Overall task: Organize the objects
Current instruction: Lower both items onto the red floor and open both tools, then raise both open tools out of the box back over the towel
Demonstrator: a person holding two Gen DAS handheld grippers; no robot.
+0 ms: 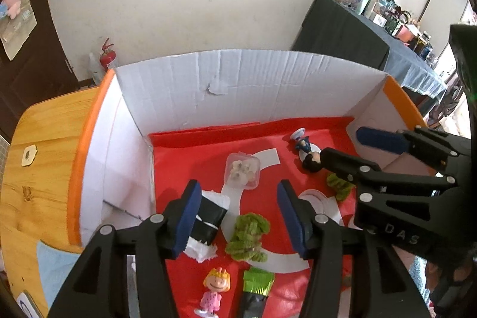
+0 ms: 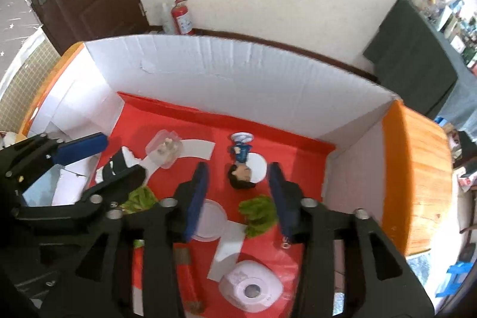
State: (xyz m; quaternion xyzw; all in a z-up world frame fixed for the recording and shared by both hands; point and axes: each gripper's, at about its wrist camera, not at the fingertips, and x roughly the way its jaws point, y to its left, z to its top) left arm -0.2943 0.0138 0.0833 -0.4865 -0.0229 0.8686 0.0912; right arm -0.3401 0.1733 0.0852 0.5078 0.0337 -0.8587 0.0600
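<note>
A red mat lies inside a white cardboard box. My left gripper is open above a green fuzzy bundle, with a black-and-white wrapped block by its left finger. A clear small case, a blonde girl figurine and a green-black packet lie nearby. My right gripper is open above a dark-haired figurine lying on its side and a second green bundle. A white round device lies near the front.
The box stands on an orange wooden table with high white walls on three sides. A white disc lies on the mat. A fire extinguisher and a dark cloth-covered table stand behind.
</note>
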